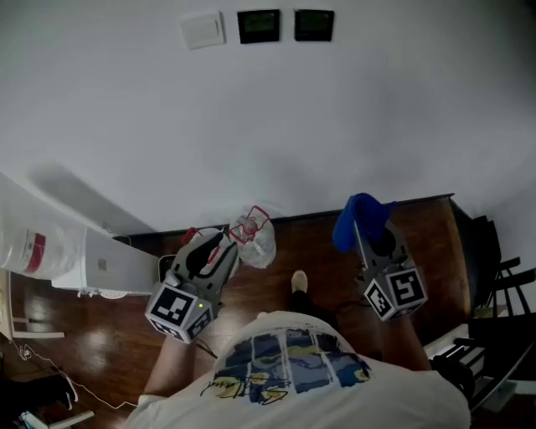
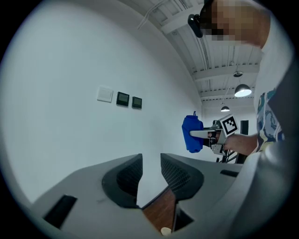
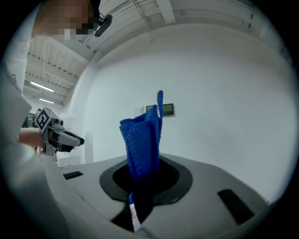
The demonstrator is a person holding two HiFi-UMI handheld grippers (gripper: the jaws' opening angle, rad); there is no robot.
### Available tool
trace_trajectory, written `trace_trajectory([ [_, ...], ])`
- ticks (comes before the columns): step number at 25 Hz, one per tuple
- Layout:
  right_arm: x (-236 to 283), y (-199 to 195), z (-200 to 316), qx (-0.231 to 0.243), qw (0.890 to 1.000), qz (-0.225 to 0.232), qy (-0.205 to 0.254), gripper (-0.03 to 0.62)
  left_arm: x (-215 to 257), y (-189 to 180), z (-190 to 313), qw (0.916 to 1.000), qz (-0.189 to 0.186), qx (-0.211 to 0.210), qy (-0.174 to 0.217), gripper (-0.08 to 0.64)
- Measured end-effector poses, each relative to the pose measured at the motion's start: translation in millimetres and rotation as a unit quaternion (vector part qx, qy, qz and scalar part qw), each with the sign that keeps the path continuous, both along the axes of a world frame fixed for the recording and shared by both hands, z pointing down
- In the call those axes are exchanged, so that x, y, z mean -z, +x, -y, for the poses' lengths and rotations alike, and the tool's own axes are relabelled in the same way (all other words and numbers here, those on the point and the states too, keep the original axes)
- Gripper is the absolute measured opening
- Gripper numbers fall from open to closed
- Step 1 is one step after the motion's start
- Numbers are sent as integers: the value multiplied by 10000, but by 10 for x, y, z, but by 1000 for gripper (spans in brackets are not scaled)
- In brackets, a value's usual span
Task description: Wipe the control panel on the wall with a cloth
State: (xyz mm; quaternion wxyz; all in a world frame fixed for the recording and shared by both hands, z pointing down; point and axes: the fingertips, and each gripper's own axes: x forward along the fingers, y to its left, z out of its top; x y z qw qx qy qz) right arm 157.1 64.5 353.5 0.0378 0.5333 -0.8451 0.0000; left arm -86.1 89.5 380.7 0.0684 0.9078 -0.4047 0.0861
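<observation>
my right gripper (image 3: 140, 186) clamped on blue cloth (image 3: 142, 140) standing upright from jaws, my left gripper (image 2: 150, 179) jaws apart and empty, two dark control panels (image 1: 285, 25) high on white wall (image 1: 335, 126), well apart from cloth

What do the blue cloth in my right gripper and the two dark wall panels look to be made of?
Blue cloth: soft matte fabric, perhaps microfibre, with a fine knobbly weave. It stands folded in the right gripper's jaws. Two dark square wall panels: smooth dark faces, likely plastic or glass, but too small to be sure.
</observation>
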Motion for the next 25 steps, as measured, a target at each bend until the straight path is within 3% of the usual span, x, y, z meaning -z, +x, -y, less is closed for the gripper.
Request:
trace_trajectory([
  [6,41,-45,-380,-136,9999,-88,21,75,21,-91,-268,9998,-94,-133,77,107],
  [25,92,-515,-689,231,9995,-187,135,75,27,-228,-692,9993,-199,-271,148,107],
])
